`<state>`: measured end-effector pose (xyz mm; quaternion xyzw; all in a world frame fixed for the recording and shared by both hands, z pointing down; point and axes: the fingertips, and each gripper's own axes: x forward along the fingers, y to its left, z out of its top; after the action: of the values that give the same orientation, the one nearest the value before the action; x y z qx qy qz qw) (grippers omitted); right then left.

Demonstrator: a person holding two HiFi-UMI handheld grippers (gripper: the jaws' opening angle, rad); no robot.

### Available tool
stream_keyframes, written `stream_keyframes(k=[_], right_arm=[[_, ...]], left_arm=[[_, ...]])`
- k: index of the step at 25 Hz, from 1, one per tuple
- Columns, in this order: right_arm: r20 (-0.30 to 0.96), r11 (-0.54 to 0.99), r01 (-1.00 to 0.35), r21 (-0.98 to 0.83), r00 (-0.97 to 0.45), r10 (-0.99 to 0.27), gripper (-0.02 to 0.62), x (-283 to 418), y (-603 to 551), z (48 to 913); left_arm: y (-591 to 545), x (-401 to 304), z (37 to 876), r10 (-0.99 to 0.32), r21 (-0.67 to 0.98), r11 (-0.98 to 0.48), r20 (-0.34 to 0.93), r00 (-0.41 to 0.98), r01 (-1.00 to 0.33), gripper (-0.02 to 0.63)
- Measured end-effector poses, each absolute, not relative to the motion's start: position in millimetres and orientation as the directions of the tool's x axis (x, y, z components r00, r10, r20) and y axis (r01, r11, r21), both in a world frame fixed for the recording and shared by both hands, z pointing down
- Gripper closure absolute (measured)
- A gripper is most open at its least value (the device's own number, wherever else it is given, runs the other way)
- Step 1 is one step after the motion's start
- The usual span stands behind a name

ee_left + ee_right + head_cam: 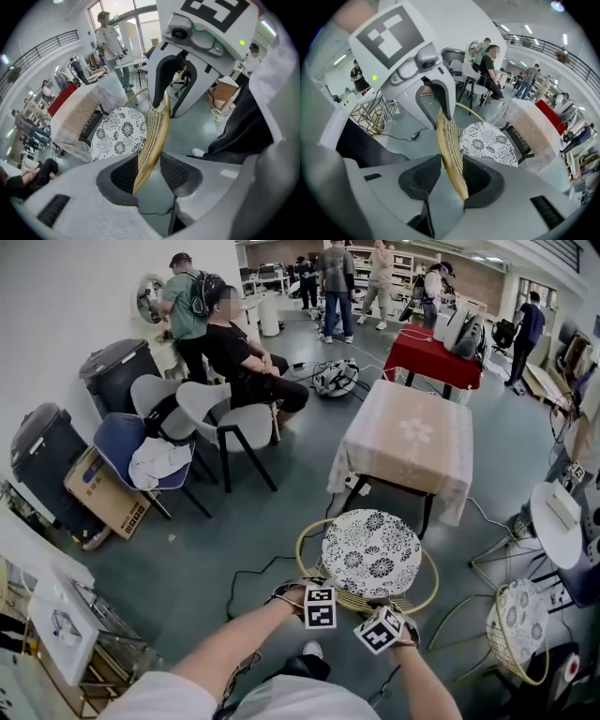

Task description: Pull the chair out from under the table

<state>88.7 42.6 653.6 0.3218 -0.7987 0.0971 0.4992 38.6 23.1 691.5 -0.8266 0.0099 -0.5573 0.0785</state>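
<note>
Evidently light and a little springy, I judge, the rattan chair [370,554] stands just beside the clothed table [403,442], its back rim [157,126], my best hold, loose between the parted jaws of left gripper [149,169] and right gripper [451,174].

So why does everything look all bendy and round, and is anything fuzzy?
Head view: the wide lens bows the wall and floor around the table; even light, faint shadows. Left gripper view: dark rounded corners, chair back sharp. Right gripper view: same curving, chair back sharp too, a ceiling light glares up top.
</note>
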Motion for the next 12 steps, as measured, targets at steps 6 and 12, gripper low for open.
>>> stream_keyframes(k=[6, 12], right_arm=[[0.784, 0.632, -0.768, 0.1, -0.33, -0.525, 0.526, 91.6, 46.8, 621.3], [0.655, 0.434, -0.9, -0.051, -0.358, -0.666, 0.567, 93.2, 58.2, 580.2]], left_arm=[[35.0, 44.5, 660.5, -0.144, -0.114, -0.989, 0.863, 0.485, -0.09, 0.463], [69.0, 72.9, 617.2, -0.234, 0.018, -0.935, 0.72, 0.654, -0.354, 0.497]])
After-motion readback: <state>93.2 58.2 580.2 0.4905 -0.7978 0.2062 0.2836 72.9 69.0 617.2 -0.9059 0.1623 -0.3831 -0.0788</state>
